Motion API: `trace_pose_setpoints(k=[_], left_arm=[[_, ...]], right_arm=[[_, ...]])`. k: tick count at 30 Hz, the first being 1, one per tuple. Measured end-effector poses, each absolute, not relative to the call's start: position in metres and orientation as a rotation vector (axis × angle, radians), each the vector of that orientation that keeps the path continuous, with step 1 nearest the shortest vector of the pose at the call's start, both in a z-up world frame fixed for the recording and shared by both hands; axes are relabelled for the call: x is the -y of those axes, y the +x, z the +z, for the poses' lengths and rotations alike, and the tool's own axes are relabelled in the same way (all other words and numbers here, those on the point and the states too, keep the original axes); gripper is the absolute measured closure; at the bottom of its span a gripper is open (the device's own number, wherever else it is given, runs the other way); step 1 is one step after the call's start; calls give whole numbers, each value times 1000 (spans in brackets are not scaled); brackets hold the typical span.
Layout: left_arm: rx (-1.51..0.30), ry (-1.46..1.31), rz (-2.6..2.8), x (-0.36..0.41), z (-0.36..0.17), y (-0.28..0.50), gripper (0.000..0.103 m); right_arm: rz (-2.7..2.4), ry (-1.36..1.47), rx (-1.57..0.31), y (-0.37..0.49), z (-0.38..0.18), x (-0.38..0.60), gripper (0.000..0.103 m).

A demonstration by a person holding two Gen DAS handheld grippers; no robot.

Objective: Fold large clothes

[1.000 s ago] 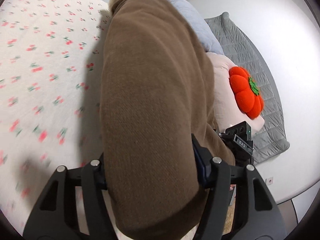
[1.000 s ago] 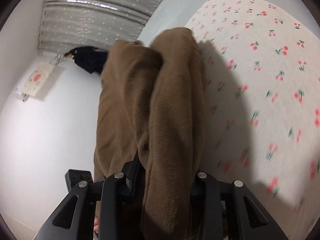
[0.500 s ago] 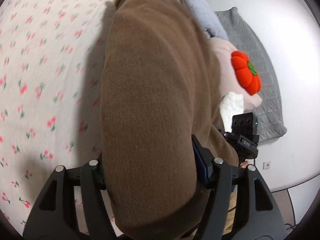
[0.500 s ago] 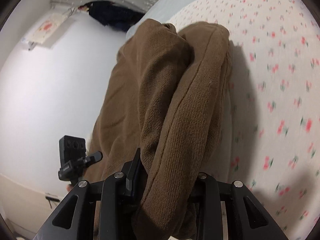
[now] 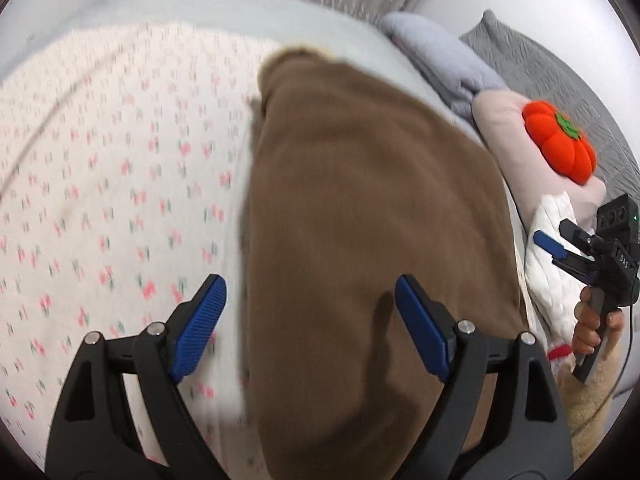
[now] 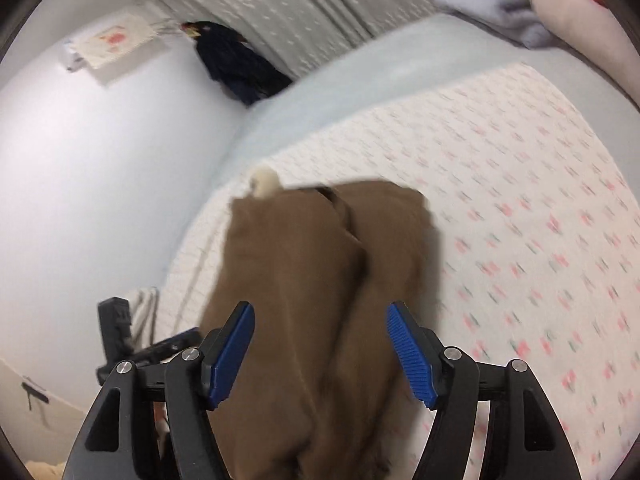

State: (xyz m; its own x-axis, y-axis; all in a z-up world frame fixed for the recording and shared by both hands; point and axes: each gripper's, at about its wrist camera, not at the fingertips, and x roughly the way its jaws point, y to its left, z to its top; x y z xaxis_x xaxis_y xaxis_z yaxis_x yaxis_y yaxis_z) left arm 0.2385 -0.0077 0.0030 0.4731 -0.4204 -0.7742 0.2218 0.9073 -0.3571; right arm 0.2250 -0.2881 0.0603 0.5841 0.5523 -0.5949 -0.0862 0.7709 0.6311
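Observation:
A folded brown garment (image 5: 372, 240) lies lengthwise on the cherry-print bed sheet (image 5: 100, 160), a cream lining showing at its far end (image 6: 264, 184). My left gripper (image 5: 310, 320) hovers over its near end with the jaws opening. The blue pads stand clear of the cloth: one is over the sheet, the other over the garment. In the right wrist view the garment (image 6: 320, 280) shows as two side-by-side folds. My right gripper (image 6: 320, 352) straddles it, jaws opening, pads not pressing on it. The left wrist view also shows the right gripper (image 5: 558, 238) in a hand (image 5: 592, 320).
At the right of the bed lie a lavender pillow (image 5: 440, 60), a pink pillow with an orange pumpkin cushion (image 5: 560, 148), a grey quilt (image 5: 540, 60) and a white quilted cloth (image 5: 552, 272). A dark garment (image 6: 236, 68) hangs by the curtain. A white wall borders the bed's left side.
Both grippers were shut on the brown garment and have let it go. It has dropped flat onto the sheet, and both grippers have drawn back from it.

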Motion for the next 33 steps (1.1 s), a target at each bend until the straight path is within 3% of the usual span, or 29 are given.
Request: trace_pose_setpoints(k=[5, 6, 7, 9, 10, 14, 20, 22, 27, 30, 33], left_arm=[[-844, -171, -381, 17, 20, 256, 16], [-822, -152, -375, 18, 21, 259, 16], [-795, -125, -371, 24, 23, 266, 17], [-749, -87, -391, 33, 32, 276, 22], [-727, -69, -410, 34, 36, 276, 25], [-657, 12, -494, 63, 47, 291, 27], [-880, 93, -543, 121, -3, 335, 29], [-874, 204, -508, 134, -12, 333, 28], [-844, 240, -528, 134, -5, 335, 28], [-838, 269, -533, 140, -3, 342, 28], [-828, 303, -528, 149, 3, 355, 28]], right_arm=[[345, 537, -936, 291, 41, 256, 37], [312, 530, -946, 301, 34, 251, 49], [294, 525, -953, 304, 33, 247, 74], [303, 562, -905, 315, 27, 253, 89], [326, 574, -842, 310, 37, 250, 91], [339, 593, -675, 281, 67, 276, 93], [211, 726, -865, 295, -37, 332, 90], [213, 746, -850, 289, -49, 336, 76], [98, 517, -771, 270, 8, 320, 66], [137, 377, -716, 266, 40, 295, 66], [162, 313, -763, 282, 33, 272, 71]])
